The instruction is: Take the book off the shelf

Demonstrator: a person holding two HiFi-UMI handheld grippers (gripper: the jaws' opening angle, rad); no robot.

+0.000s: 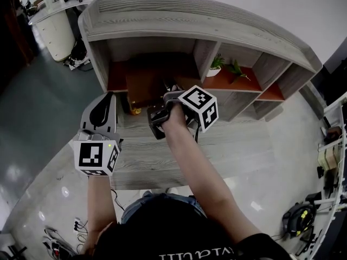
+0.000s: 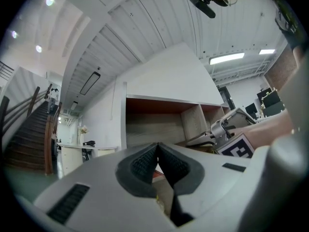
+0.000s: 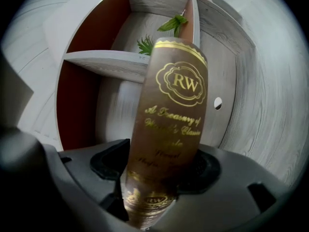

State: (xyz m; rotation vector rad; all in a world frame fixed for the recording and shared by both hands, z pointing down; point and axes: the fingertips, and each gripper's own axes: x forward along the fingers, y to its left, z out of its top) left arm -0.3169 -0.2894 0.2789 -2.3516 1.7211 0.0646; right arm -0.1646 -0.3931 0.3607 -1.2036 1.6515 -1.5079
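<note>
A brown book [image 1: 145, 83] with gold lettering stands in the left compartment of the grey wooden shelf [image 1: 190, 20]. My right gripper [image 1: 167, 88] reaches into that compartment at the book. In the right gripper view the book's spine [image 3: 176, 105] fills the gap of the right gripper [image 3: 161, 170], and the dark pads [image 3: 108, 163] sit against both of its sides. My left gripper [image 1: 107, 97] hangs to the left, short of the shelf, apart from the book. Its pads [image 2: 145, 163] meet in the left gripper view, with nothing between them.
Small green plants [image 1: 217, 64] stand in the compartment to the right of the book, also seen as plants [image 3: 157, 37] behind the spine. A white counter [image 1: 51, 20] stands far left. Cables [image 1: 59, 237] lie on the floor at lower left, gear [image 1: 301, 218] at lower right.
</note>
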